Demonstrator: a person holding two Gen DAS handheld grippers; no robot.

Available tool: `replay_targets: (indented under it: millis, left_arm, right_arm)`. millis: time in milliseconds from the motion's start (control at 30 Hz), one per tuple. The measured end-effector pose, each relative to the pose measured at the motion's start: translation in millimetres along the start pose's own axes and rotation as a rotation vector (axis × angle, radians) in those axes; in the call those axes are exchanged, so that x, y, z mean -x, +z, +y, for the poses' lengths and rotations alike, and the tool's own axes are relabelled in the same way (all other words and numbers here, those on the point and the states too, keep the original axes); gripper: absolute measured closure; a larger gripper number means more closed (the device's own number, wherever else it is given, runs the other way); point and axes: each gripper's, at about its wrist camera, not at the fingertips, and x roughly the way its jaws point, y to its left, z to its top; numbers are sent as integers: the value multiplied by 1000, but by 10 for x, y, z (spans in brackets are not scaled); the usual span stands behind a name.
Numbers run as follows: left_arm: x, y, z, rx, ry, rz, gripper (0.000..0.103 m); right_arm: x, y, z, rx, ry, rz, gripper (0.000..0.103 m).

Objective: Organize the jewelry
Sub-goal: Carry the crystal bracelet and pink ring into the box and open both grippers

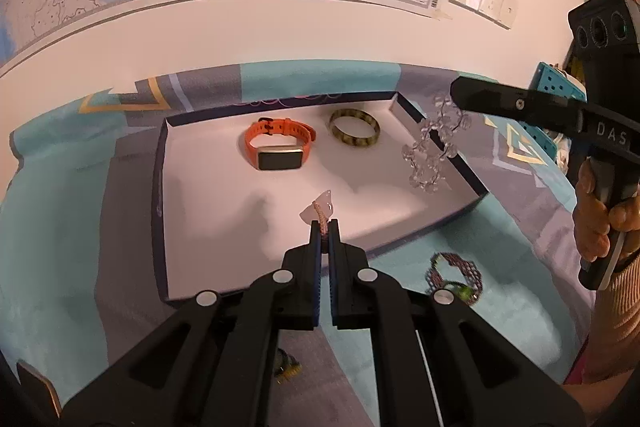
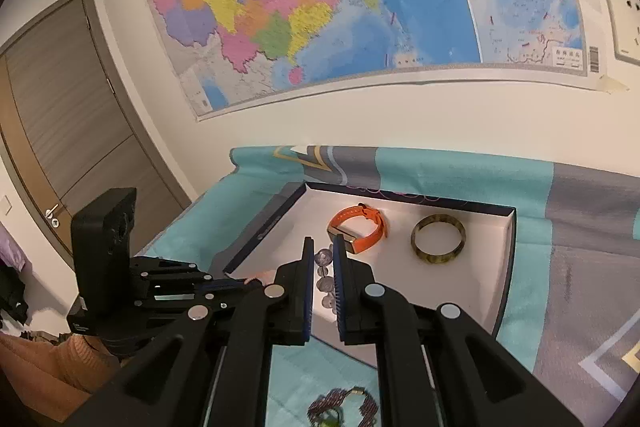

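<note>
**Both grippers loaded above the tray**

Currently logged: the left gripper [image 1: 325,227] had its jaws pressed together on a thin braided cord with a pale pink pendant [image 1: 320,207] poking up past the fingertips. It hovered over the near part of the white tray [image 1: 208,227], and the pendant was clear of the tray floor as far as could be judged.

The right gripper [image 2: 321,247] was nearly closed, pinching a clear crystal bead bracelet [image 1: 434,151]. In the left wrist view the bracelet dangled from the right gripper's fingertips over the tray's right rim, not touching it. In the right wrist view only a few beads showed between the pads.

Inside the tray, toward the far wall, lay an orange smartwatch [image 1: 278,147] and, just to its right, a mottled green bangle [image 1: 354,133]; the two were apart, not touching.

Outside the tray, on the teal and grey patterned cloth [image 1: 60,227] near the front right corner, lay a dark beaded bracelet [image 1: 454,277] with a green piece. A small yellowish item sat below the left gripper's body, too hidden to identify.

A wall map [image 2: 320,7] hung behind the table.
</note>
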Motion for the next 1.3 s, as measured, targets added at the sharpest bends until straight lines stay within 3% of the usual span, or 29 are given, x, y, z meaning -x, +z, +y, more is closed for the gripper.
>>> replay_targets:
  millis: [967,1300]
  left_arm:
    - [-488,259,185,18,50,70,99]
    - [-664,248,229,23,63,112,99]
  right_arm:
    - [-621,172,-303,-48,-16,66,95]
    - [-684,92,-510,-69,-72,101,95]
